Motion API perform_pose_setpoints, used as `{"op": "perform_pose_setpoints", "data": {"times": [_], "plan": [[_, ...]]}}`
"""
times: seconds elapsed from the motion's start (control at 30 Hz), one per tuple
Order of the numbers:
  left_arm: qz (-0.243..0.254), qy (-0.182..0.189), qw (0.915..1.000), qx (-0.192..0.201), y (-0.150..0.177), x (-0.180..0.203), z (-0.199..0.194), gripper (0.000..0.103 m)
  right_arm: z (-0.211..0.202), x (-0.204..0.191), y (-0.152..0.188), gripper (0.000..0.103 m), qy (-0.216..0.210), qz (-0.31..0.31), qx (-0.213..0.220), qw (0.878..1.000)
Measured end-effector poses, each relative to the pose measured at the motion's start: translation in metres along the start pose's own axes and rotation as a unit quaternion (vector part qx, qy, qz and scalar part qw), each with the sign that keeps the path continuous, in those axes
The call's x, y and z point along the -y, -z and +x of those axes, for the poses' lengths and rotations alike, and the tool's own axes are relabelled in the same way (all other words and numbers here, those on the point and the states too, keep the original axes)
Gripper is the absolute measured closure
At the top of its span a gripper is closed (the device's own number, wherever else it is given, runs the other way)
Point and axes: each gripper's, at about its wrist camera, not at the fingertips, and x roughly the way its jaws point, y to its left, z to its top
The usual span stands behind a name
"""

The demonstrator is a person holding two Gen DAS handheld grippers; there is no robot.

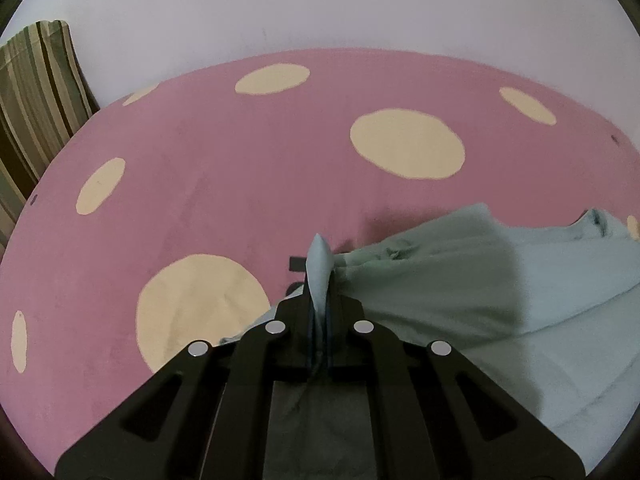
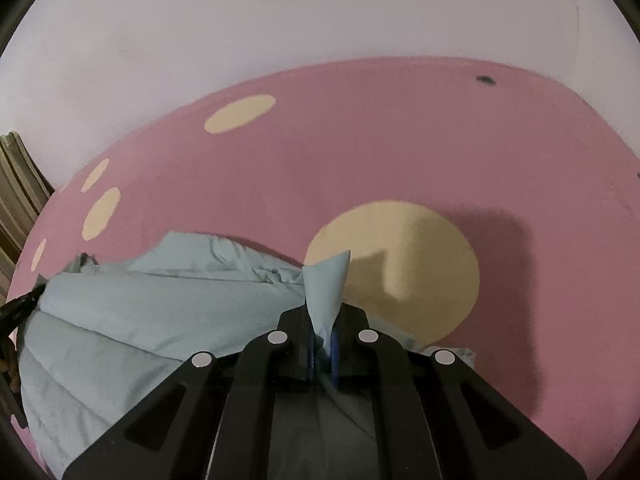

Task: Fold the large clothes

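A large pale blue-green garment [image 1: 500, 292] lies spread on a pink bedsheet with cream dots [image 1: 224, 168]. My left gripper [image 1: 319, 304] is shut on a pinched corner of the garment, and a point of cloth sticks up between its black fingers. The rest of the cloth trails off to the right. In the right wrist view the same garment [image 2: 152, 312] stretches away to the left. My right gripper [image 2: 323, 320] is shut on another corner of it, with a tuft of fabric standing above the jaws. A cream dot [image 2: 420, 272] lies just beyond that gripper.
A white wall [image 1: 320, 8] rises behind the bed. A striped green and brown cushion [image 1: 36, 92] leans at the far left. A dark part of the other tool [image 2: 16, 308] shows at the left edge of the right wrist view. Bare pink sheet [image 2: 400, 140] lies beyond both grippers.
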Motion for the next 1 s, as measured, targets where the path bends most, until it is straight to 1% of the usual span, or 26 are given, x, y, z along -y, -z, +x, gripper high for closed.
{"op": "perform_pose_setpoints", "data": {"times": [0.1,0.23,0.37,0.4,0.43,0.47,0.5,0.53,0.57,0.6,0.63,0.67,0.7,0.77,0.83,0.87,0.9,0.93,0.97,1.0], "plan": [[-0.003,0.002,1.0000,-0.003,0.004,0.002,0.011,0.098,0.011,0.001,0.005,0.098,0.003,0.001,-0.010,1.000],[-0.004,0.002,1.0000,0.003,0.007,0.001,0.018,0.098,0.017,-0.001,0.009,0.098,0.006,0.001,-0.007,1.000],[-0.002,-0.005,0.9999,0.011,0.008,0.002,0.019,0.098,0.018,-0.003,0.011,0.098,0.010,-0.001,-0.005,1.000],[0.000,-0.009,0.9999,0.012,0.008,0.003,0.017,0.096,0.017,-0.003,0.010,0.097,0.010,-0.001,-0.005,1.000],[0.001,-0.012,0.9998,0.013,0.007,0.003,0.015,0.089,0.015,-0.004,0.010,0.095,0.009,-0.002,-0.004,1.000],[0.000,-0.024,0.9996,0.013,0.007,0.002,0.012,0.080,0.013,-0.004,0.009,0.093,0.008,-0.003,-0.004,1.000],[-0.006,-0.041,0.9991,0.012,0.007,-0.001,0.010,0.054,0.011,-0.005,0.009,0.091,0.008,-0.002,-0.004,1.000],[-0.015,-0.064,0.9978,0.010,0.006,-0.004,0.007,0.023,0.009,-0.005,0.009,0.084,0.009,-0.001,-0.006,1.000],[-0.030,-0.095,0.9950,0.005,0.006,-0.009,0.002,0.014,0.006,-0.005,0.008,0.072,0.012,0.002,-0.008,1.000],[-0.037,-0.102,0.9941,0.005,0.007,-0.013,-0.003,0.012,0.003,-0.004,0.007,0.064,0.015,0.005,-0.009,1.000],[-0.040,-0.090,0.9951,0.004,0.009,-0.016,-0.011,0.012,-0.005,-0.004,0.007,0.051,0.024,0.014,-0.006,1.000],[-0.041,-0.081,0.9959,0.001,0.010,-0.018,-0.016,0.012,-0.013,-0.004,0.007,0.046,0.029,0.021,0.001,0.999],[-0.042,-0.073,0.9965,0.002,0.011,-0.018,-0.023,0.012,-0.025,-0.007,0.006,0.046,0.029,0.028,0.014,0.999],[-0.044,-0.048,0.9978,0.013,0.013,-0.013,-0.043,0.012,-0.042,-0.015,0.005,0.046,0.023,0.028,0.027,0.999],[-0.043,-0.020,0.9984,0.030,0.015,-0.002,-0.061,0.009,-0.060,-0.033,0.005,0.046,0.007,0.020,0.040,0.999],[-0.040,-0.003,0.9984,0.039,0.015,0.007,-0.070,0.008,-0.066,-0.044,0.006,0.044,-0.001,0.014,0.045,0.999],[-0.037,0.013,0.9983,0.043,0.016,0.016,-0.077,0.004,-0.071,-0.054,0.008,0.042,-0.004,0.007,0.049,0.999],[-0.031,0.028,0.9981,0.045,0.017,0.026,-0.081,0.003,-0.074,-0.068,0.010,0.039,-0.008,-0.001,0.052,0.999],[-0.020,0.049,0.9976,0.045,0.018,0.042,-0.086,0.003,-0.075,-0.079,0.013,0.038,-0.012,-0.006,0.052,0.999],[-0.013,0.061,0.9970,0.046,0.020,0.052,-0.087,0.003,-0.074,-0.090,0.015,0.038,-0.015,-0.011,0.050,0.999]]}}
